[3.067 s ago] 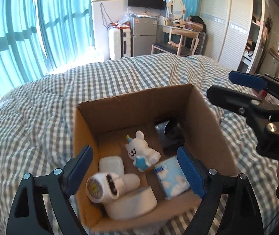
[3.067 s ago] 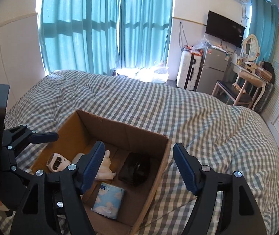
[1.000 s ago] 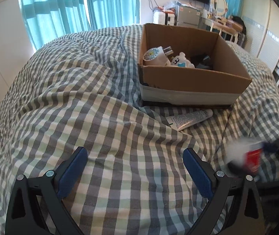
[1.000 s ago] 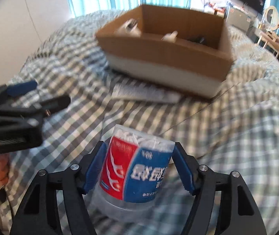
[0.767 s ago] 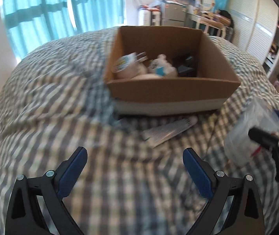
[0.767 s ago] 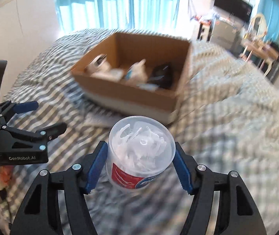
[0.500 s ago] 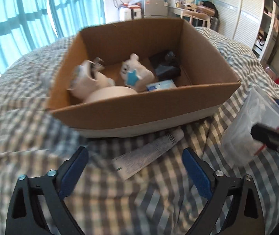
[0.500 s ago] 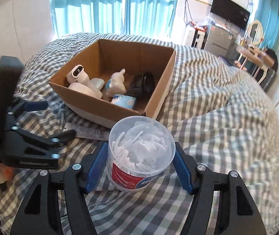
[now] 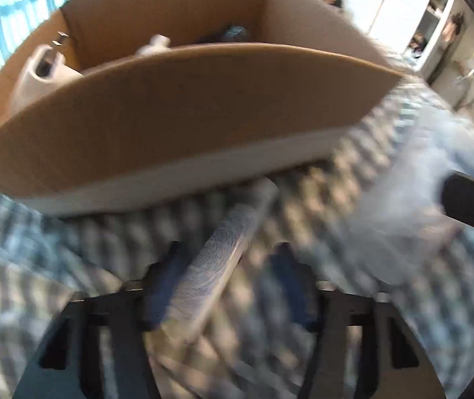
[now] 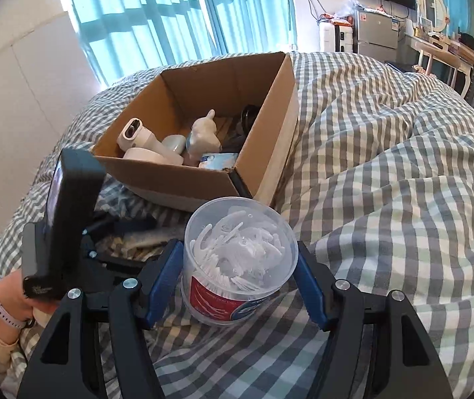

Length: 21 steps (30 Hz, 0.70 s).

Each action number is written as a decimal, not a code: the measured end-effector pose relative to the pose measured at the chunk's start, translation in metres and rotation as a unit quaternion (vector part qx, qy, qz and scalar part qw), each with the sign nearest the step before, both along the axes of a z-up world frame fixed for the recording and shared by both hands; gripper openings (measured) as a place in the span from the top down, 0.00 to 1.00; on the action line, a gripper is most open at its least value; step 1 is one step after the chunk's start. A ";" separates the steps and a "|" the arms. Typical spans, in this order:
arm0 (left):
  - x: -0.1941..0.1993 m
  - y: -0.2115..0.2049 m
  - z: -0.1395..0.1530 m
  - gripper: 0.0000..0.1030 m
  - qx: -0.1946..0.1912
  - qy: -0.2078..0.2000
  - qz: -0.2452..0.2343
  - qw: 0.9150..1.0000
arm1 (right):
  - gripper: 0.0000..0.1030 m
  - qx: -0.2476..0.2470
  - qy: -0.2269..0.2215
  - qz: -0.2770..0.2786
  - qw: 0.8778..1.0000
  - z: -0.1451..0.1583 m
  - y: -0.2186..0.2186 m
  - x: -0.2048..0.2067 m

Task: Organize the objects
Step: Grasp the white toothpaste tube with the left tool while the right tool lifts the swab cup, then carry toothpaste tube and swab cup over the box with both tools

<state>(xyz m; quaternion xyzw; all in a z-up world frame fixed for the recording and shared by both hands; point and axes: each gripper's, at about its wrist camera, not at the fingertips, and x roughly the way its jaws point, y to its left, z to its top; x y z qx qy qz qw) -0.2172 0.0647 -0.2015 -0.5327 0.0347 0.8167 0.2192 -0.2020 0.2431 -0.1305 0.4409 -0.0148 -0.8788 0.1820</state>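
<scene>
A cardboard box [image 10: 183,179] sits on the checked bedspread and holds a white toy figure [image 10: 203,136], a white handheld device [image 10: 137,138] and other items. My right gripper [image 10: 237,282] is shut on a clear tub of floss picks [image 10: 237,259] with a red and blue label, held just in front of the box. My left gripper [image 9: 227,286] is low on the bed before the box [image 9: 183,109], its jaws narrowed around a grey tube [image 9: 223,259]. The view is blurred, so I cannot tell if the pads touch the tube. The tub [image 9: 413,206] shows blurred at right.
The checked bedspread [image 10: 386,183] rises in folds to the right of the box. Blue curtains [image 10: 177,10], a small fridge [image 10: 376,30] and a dressing table [image 10: 443,46] stand beyond the bed. The left gripper's body [image 10: 67,219] is at lower left.
My left gripper has dropped down and forward to the grey tube and its jaws have narrowed around it. My right gripper holds the tub nearly still by the box.
</scene>
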 end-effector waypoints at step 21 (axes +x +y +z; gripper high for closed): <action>-0.011 0.010 0.005 0.79 -0.052 0.005 0.013 0.999 | 0.36 0.021 -0.002 -0.013 1.000 -0.005 -0.003 0.003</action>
